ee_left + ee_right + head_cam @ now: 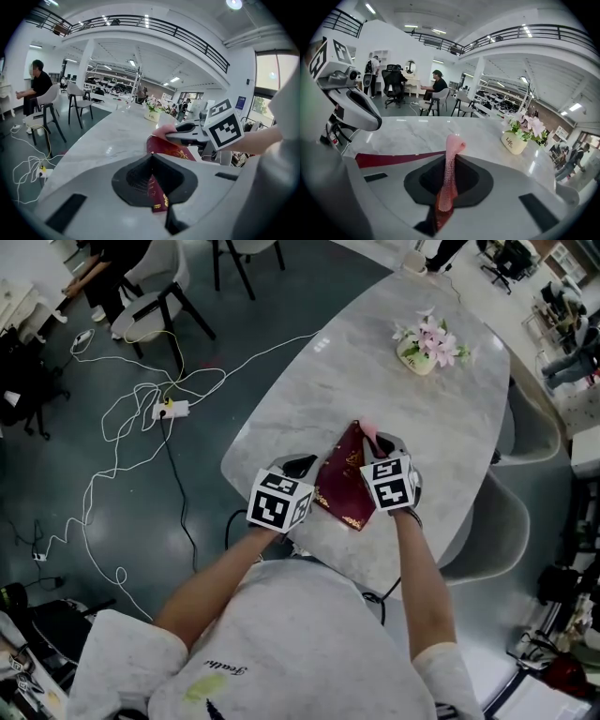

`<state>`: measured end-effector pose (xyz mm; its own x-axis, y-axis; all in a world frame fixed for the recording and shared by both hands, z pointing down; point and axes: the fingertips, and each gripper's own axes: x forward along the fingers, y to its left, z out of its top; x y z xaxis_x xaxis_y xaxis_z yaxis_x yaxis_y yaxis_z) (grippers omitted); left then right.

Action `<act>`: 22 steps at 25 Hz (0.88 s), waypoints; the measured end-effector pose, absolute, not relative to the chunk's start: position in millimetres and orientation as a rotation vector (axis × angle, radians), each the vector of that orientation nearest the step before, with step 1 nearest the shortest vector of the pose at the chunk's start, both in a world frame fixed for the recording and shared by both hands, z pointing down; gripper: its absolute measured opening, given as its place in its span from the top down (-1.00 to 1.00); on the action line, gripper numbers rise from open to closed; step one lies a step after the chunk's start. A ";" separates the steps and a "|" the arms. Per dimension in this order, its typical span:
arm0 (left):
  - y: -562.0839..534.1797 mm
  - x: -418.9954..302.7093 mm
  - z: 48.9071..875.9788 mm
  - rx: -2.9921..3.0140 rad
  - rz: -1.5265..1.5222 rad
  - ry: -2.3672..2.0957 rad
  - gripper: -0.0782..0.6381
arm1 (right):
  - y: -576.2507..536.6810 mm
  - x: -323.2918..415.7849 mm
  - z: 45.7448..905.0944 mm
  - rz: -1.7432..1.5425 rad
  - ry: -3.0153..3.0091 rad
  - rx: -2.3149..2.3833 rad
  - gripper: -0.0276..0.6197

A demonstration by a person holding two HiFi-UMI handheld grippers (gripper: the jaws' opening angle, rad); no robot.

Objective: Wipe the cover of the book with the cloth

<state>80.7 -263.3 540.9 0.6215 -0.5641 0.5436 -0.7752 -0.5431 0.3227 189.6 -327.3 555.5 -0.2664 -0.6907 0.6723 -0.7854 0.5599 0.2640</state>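
Observation:
A dark red book [345, 479] with gold print lies on the near part of the marble table [366, 362]. My left gripper [302, 466] is shut on the book's near left edge; the left gripper view shows the cover [158, 193] pinched between the jaws of that gripper [151, 158]. My right gripper [375, 439] hangs over the book's far corner, shut on a pink cloth [367, 429]. The right gripper view has the cloth [449, 173] standing up from the closed jaws [449, 161], with the book [393, 158] to the left below them.
A white pot of pink flowers [424, 345] stands farther back on the table. White chairs [506, 521] sit along the table's right side. White cables and a power strip [173, 409] lie on the dark floor at left. People sit at desks far off.

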 end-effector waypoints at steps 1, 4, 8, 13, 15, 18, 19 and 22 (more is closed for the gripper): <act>-263.3 79.6 541.6 2.303 0.515 -1.049 0.76 | -326.0 187.8 557.6 0.164 -2.020 1.180 0.85; -261.5 76.9 542.8 2.307 0.516 -1.044 0.76 | -320.7 181.7 562.7 0.190 -2.025 1.172 0.85; -256.7 72.9 541.9 2.316 0.519 -1.031 0.76 | -311.8 173.9 565.5 0.208 -2.023 1.163 0.85; -250.0 68.0 539.6 2.324 0.524 -1.019 0.76 | -300.5 166.1 567.0 0.223 -2.021 1.160 0.85; -246.4 64.7 538.2 2.328 0.523 -1.014 0.76 | -294.8 161.8 567.3 0.229 -2.019 1.160 0.85; -240.4 59.1 536.2 2.337 0.520 -1.008 0.76 | -285.5 155.0 567.5 0.233 -2.016 1.163 0.85; -238.7 57.7 535.7 2.340 0.519 -1.006 0.76 | -282.7 152.9 567.7 0.235 -2.016 1.164 0.85; -233.7 54.3 534.3 2.349 0.520 -0.997 0.76 | -274.4 146.8 568.2 0.242 -2.016 1.163 0.85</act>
